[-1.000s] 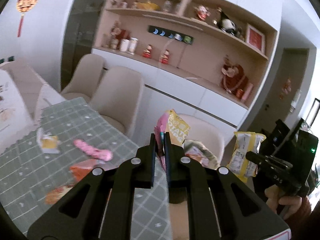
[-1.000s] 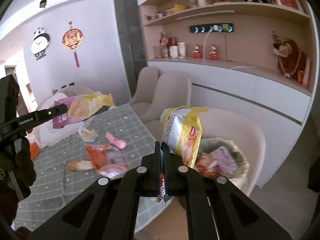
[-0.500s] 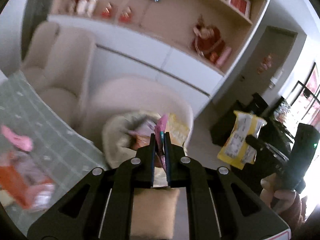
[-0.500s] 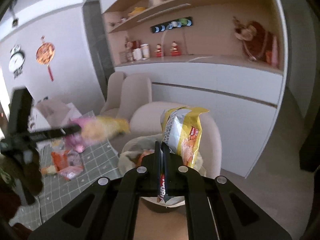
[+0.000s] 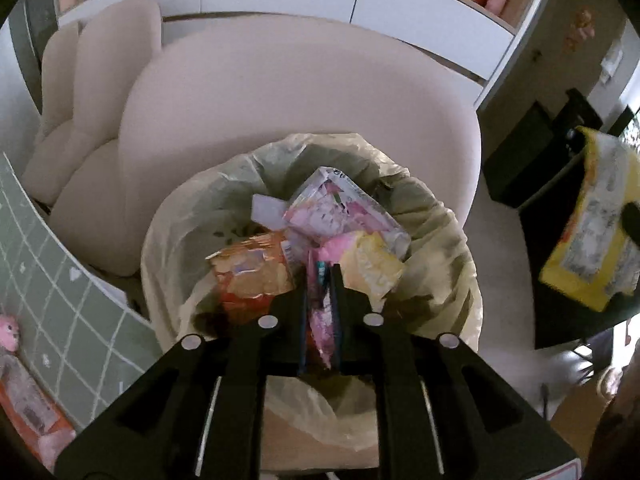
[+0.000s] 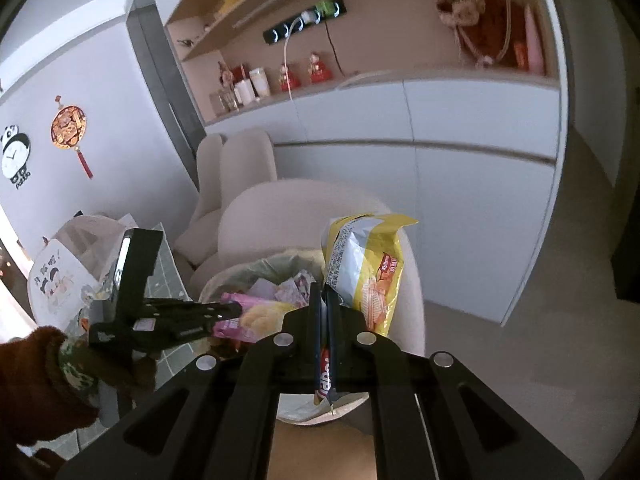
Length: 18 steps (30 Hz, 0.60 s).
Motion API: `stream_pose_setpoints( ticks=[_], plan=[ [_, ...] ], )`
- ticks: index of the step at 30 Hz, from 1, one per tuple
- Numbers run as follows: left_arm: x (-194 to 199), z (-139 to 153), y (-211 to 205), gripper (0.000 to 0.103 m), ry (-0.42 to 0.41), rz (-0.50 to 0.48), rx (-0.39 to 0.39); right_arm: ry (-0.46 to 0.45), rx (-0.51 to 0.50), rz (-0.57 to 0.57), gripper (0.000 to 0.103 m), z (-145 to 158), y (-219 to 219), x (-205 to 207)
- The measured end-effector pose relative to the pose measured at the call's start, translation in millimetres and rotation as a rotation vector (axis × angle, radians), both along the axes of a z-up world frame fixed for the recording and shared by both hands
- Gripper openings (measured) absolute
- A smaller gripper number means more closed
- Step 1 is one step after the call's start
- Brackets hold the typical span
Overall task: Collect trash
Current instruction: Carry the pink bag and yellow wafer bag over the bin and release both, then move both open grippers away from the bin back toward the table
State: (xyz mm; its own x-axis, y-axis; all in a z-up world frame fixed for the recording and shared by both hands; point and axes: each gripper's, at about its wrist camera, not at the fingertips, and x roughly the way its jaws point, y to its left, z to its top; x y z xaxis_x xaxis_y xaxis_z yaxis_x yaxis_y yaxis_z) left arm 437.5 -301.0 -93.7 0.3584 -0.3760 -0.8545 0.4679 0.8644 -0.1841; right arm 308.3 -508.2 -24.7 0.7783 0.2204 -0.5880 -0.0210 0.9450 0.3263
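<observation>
My left gripper (image 5: 320,276) points down into a bin lined with a pale bag (image 5: 192,216). A pink and yellow wrapper (image 5: 372,268) still sits between its pads, and its jaws are just opening. The bin holds several wrappers, among them an orange one (image 5: 252,276). My right gripper (image 6: 322,292) is shut on a yellow snack bag (image 6: 368,272) that stands up above the bin (image 6: 224,280). The right wrist view shows the left gripper (image 6: 236,310) from the side, the wrapper (image 6: 248,316) at its tip. The yellow bag (image 5: 592,240) shows at the right edge of the left wrist view.
A table with a green checked cloth (image 5: 48,280) lies left of the bin, with an orange wrapper (image 5: 24,412) and a pink item (image 5: 8,332) on it. Cream chairs (image 5: 280,100) stand behind the bin. A white cabinet (image 6: 480,160) lines the wall. A brown sleeve (image 6: 36,380) holds the left gripper.
Both grippers swung from over the table to the bin and tipped downward. The left one now hangs right over the bin's mouth, with a slightly wider gap between its fingers.
</observation>
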Motion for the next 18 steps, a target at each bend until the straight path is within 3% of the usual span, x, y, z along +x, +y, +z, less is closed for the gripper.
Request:
stream_pose_setpoints(
  ticks=[2, 4, 11, 14, 18],
  plan=[
    [3, 6, 12, 0.034, 0.030, 0.028, -0.075, 0.012, 0.014, 0.026, 0.005, -5, 4, 13],
    [0, 19, 26, 0.041, 0.025, 0.058, -0.134, 0.012, 0.037, 0.053, 0.005, -6, 9, 25],
    [-17, 67, 100, 0.050, -0.085, 0.231, -0.194, 0.039, 0.179, 0.241, 0.005, -26, 64, 92],
    [-32, 77, 132, 0.051, -0.104, 0.303, -0.190, 0.164, 0.208, 0.313, 0.005, -62, 97, 123],
    [-55, 84, 170, 0.051, -0.125, 0.377, -0.167, 0.349, 0.185, 0.328, 0.005, -106, 115, 144]
  ],
)
